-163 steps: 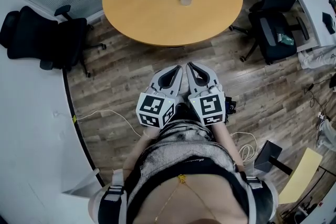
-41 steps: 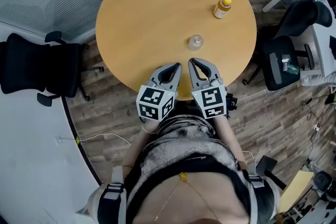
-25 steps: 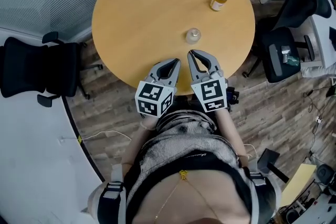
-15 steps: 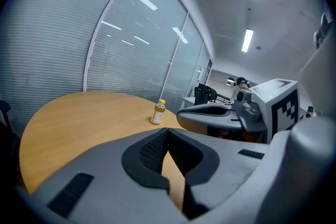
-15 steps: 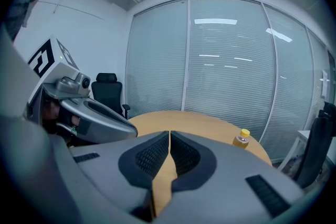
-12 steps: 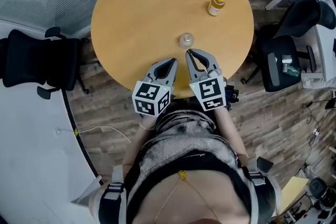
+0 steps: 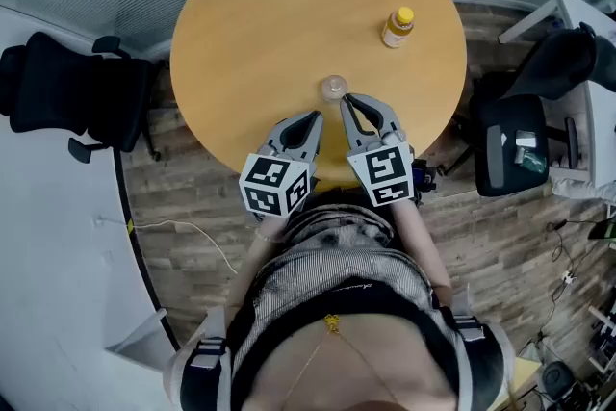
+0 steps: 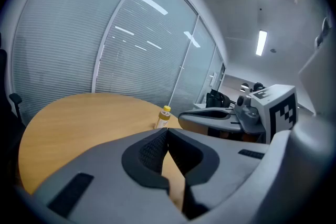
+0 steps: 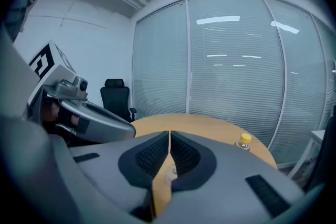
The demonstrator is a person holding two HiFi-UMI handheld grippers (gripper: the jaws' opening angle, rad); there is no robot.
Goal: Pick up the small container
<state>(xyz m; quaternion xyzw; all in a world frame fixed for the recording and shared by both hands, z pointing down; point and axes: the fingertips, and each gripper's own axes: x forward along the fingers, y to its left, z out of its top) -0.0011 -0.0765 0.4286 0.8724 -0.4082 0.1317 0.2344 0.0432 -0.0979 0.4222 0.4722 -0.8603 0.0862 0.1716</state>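
Wood-toned and round, the table (image 7: 241,5) fills the head view, and we count two things standing on it. One is the small container (image 7: 334,89), clear and upright, near the edge closest to us. The other is a yellow-capped bottle (image 7: 397,26), well apart from it toward the far right.

We hold two grippers side by side over the near rim. The left gripper (image 7: 316,116) has both jaws pressed together tip to tip in its own view, with nothing between them. The right gripper (image 7: 347,98) tells the same story, its jaws closed on each other and empty.

The small container stands just beyond the right gripper's tips, and from above we cannot tell whether they touch it. In the right gripper view a sliver of it peeps through the slot under the closed jaws.

Each gripper carries one cube, the left marker cube (image 7: 275,188) and the right marker cube (image 7: 385,174), two in all. Two black seats flank the table on the plank floor (image 7: 192,197): the left office chair (image 7: 67,82) and the right office chair (image 7: 515,144).
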